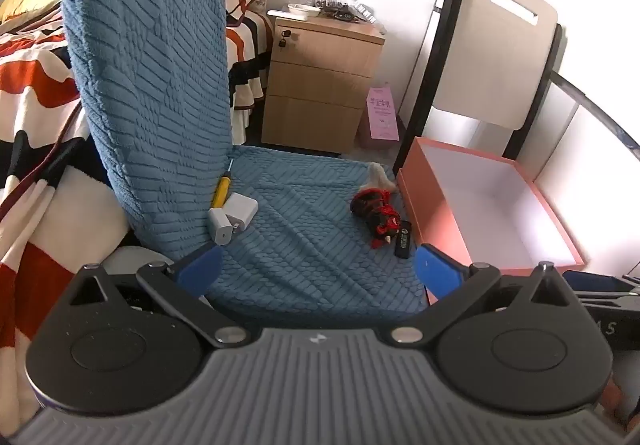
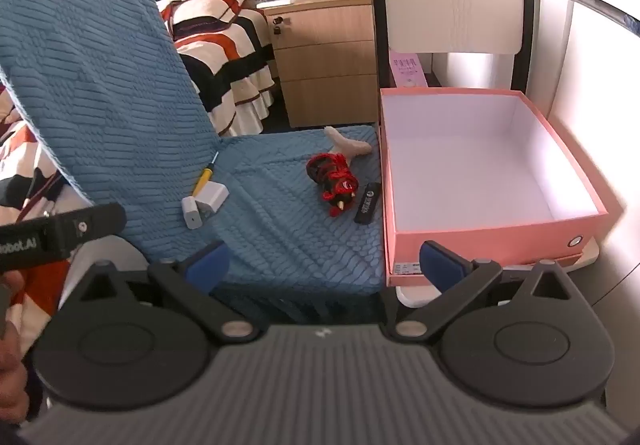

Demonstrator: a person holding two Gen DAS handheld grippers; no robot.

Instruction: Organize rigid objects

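On the blue-covered chair seat (image 1: 304, 245) (image 2: 288, 229) lie a yellow screwdriver (image 1: 221, 190) (image 2: 203, 180), two white chargers (image 1: 230, 218) (image 2: 204, 204), a red-and-black toy (image 1: 376, 211) (image 2: 334, 175), a black stick-shaped device (image 1: 403, 238) (image 2: 367, 202) and a beige plush piece (image 1: 378, 174) (image 2: 347, 143). An open, empty pink box (image 1: 492, 205) (image 2: 484, 173) stands to the seat's right. My left gripper (image 1: 318, 269) is open and empty above the seat's front edge. My right gripper (image 2: 324, 265) is open and empty, near the box's front left corner.
The chair's blue backrest (image 1: 152, 77) (image 2: 92, 93) rises at the left. A bed with a striped blanket (image 1: 36, 77) lies behind it. A wooden nightstand (image 1: 320, 77) (image 2: 326, 57) stands at the back. A second chair's back (image 1: 496, 45) rises behind the box.
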